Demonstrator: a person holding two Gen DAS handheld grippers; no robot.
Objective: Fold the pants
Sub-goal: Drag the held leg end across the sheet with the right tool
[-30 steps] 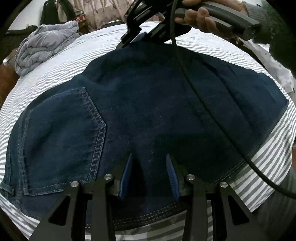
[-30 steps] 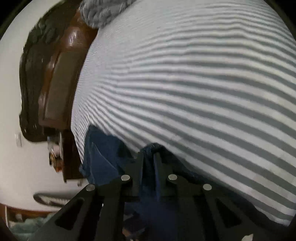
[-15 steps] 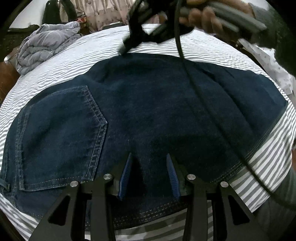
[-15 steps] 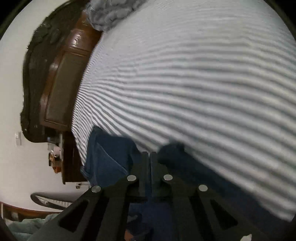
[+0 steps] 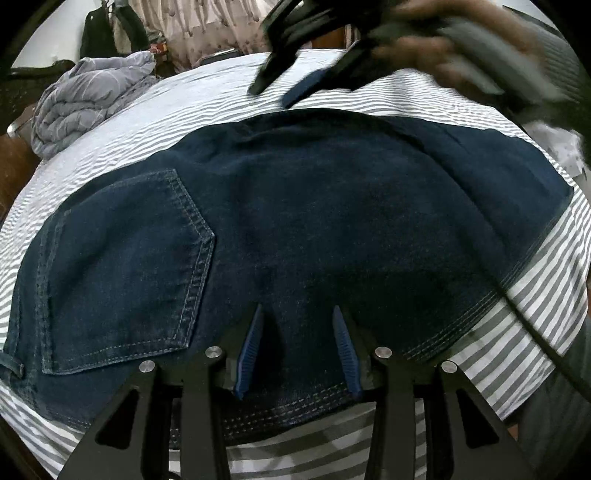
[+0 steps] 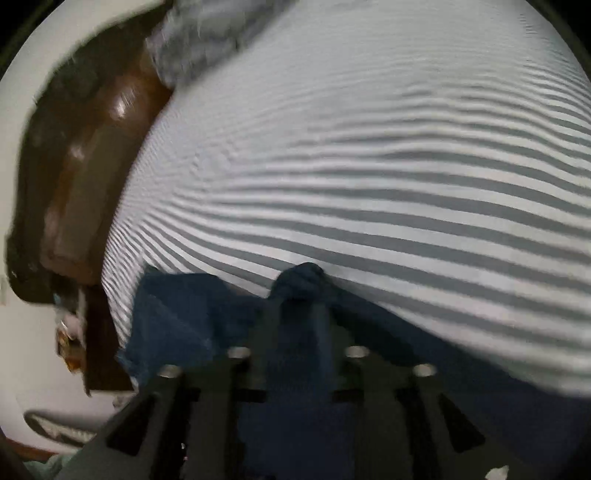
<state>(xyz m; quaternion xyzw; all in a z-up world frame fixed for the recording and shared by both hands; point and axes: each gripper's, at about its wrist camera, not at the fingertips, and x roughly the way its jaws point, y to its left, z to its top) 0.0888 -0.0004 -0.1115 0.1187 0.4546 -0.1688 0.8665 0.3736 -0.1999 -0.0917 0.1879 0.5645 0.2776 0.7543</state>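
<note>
Dark blue jeans (image 5: 314,206) lie folded and flat on a grey-and-white striped bed (image 5: 207,96), back pocket (image 5: 122,266) at the left. My left gripper (image 5: 297,314) is open, its blue pads resting over the near hem of the jeans with denim between them. My right gripper (image 5: 273,90) hovers above the far edge of the jeans, blurred, with its fingers apart. In the right wrist view the right gripper (image 6: 297,291) has its fingers apart around a bunched bit of denim (image 6: 301,275) that lies on the striped sheet (image 6: 369,166).
A crumpled grey blanket (image 5: 85,96) lies at the far left of the bed. A dark wooden headboard (image 6: 77,177) stands at the bed's left edge. Curtains (image 5: 207,26) and clutter are behind the bed. A black cable (image 5: 532,328) hangs at the right.
My right gripper has opened, let go of the far edge of the jeans and lifted up and away from it. The jeans now lie flatter. My left gripper has not moved.
</note>
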